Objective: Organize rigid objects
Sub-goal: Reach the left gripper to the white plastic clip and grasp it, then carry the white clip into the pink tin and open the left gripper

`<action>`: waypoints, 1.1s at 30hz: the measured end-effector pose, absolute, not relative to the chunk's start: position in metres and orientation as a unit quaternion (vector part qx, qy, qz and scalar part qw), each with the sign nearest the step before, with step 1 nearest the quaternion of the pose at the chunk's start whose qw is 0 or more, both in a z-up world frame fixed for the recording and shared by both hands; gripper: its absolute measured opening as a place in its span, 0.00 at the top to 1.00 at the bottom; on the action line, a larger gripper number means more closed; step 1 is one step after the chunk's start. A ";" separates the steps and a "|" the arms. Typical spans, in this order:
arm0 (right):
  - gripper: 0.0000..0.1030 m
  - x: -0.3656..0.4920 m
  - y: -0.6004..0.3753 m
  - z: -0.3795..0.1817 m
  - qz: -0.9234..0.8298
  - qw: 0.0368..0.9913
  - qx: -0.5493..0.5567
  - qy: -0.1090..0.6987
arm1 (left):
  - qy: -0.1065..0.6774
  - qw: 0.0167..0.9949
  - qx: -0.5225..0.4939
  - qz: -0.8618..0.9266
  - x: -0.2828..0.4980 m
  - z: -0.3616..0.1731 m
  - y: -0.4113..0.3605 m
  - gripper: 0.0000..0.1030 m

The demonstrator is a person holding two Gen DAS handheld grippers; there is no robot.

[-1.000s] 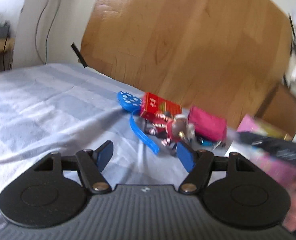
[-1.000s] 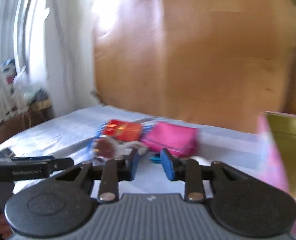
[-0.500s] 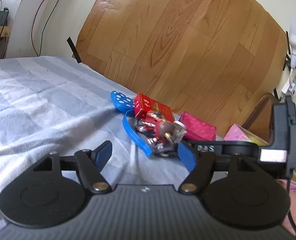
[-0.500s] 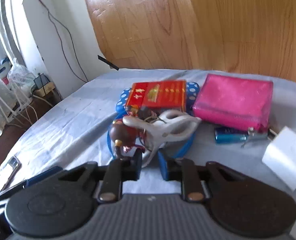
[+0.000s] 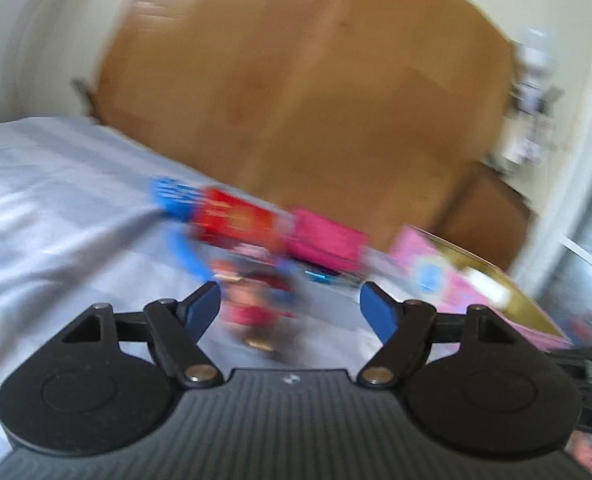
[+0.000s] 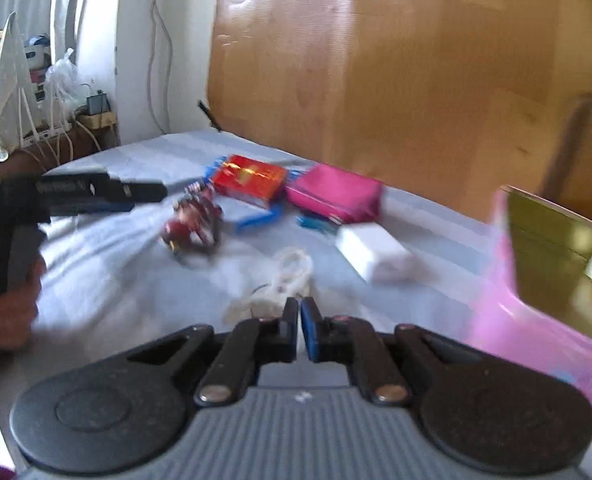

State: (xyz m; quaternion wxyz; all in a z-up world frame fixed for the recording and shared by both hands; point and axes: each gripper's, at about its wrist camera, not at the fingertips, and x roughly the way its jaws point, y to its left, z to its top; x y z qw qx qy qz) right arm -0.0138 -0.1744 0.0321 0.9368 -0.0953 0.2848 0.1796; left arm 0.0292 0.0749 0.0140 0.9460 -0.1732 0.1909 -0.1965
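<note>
Striped grey-blue sheet (image 6: 107, 264), softly creased, fills mid-frame; boxy red carton (image 6: 249, 179) touches pink pouch (image 6: 334, 196). Left gripper (image 5: 289, 307) wide; right gripper (image 6: 299, 316) nearly closed, holding nothing visible.

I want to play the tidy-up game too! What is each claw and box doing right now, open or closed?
Left claw: open wide, empty.
Right claw: closed, seemingly pinching the white clip.
Pink bin: open on top.
Red box: shut, lying flat.
Magenta box: shut, lying flat.
Toy figure: lying on the bed sheet.
</note>
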 end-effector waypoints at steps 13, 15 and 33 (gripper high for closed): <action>0.71 -0.015 -0.181 0.012 0.196 0.939 -0.086 0.270 | 0.288 0.923 -0.022 -0.253 0.020 0.014 -0.016 0.51; 0.71 -0.008 -0.179 0.006 0.197 0.937 -0.092 0.274 | 0.296 0.924 -0.005 -0.244 0.023 0.011 -0.023 0.52; 0.92 -0.039 -0.206 0.039 0.083 0.979 -0.138 0.125 | 0.192 0.936 0.035 -0.293 0.028 0.067 -0.107 0.94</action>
